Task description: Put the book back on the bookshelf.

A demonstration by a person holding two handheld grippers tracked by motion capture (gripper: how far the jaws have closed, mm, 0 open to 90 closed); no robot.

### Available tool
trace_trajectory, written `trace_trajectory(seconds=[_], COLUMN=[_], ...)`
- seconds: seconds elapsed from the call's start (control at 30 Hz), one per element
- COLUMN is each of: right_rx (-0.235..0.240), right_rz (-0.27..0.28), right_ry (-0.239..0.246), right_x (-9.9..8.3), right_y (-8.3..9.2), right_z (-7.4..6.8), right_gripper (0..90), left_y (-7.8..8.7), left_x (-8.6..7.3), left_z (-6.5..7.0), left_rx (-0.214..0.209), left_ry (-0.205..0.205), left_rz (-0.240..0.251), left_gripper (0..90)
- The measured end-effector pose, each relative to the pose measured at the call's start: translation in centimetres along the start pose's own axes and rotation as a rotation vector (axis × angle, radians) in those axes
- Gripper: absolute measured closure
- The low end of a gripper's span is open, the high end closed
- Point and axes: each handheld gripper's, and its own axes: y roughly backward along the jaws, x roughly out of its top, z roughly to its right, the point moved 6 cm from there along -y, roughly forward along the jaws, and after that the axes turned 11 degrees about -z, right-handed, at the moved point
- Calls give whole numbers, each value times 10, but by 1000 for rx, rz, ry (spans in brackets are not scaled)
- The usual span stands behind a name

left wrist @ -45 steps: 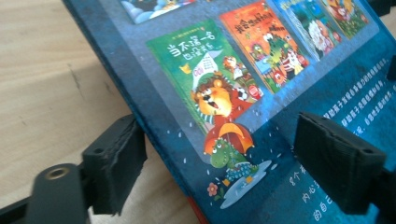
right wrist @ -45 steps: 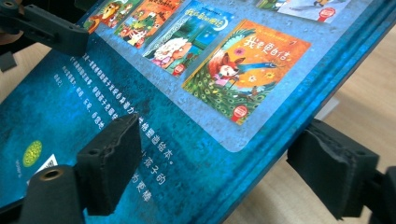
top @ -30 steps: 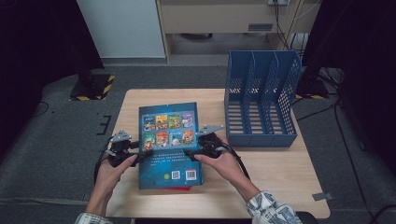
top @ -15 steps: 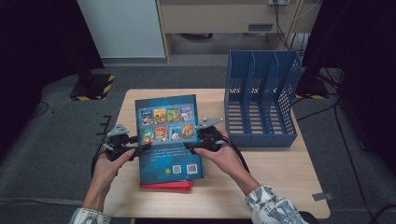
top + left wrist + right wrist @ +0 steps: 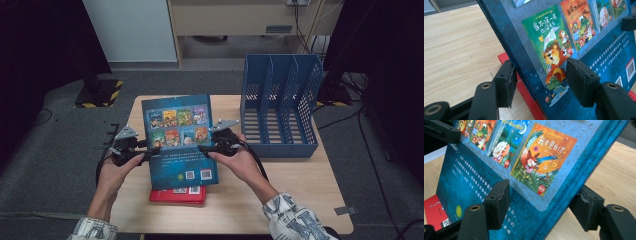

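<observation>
While both claws close, blue book tilts over red bk

Blue book: glossy, smooth printed card cover. Red book: smooth card. Table: matt, pale wood-grain top. File rack: blue perforated plastic. Gripper pads: black, matt, finely ribbed.

The blue book shows pictured covers titled 我要更自信 and 当不了第一名也没关系.
</observation>
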Motion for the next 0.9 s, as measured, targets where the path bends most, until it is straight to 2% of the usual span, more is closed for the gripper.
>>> trace_trajectory(seconds=[0.27,0.4,0.63,0.77,0.9], right_rx=[-9,-28,-42,-59,-64], right_rz=[10,19,27,55,59], right_ry=[-11,2,-3,4,10], right_x=[8,13,18,27,30], right_y=[3,8,11,17,19], right_z=[3,3,6,6,7], right_gripper=[398,422,455,502,512], left_y=[7,9,14,20,24], left_x=[6,10,19,25,29], left_z=[-2,-3,-5,-7,-8], left_rx=[23,30,58,73,86], left_ry=[-2,4,2,2,0], left_rz=[13,22,25,43,52], left_gripper=[459,476,500,518,523])
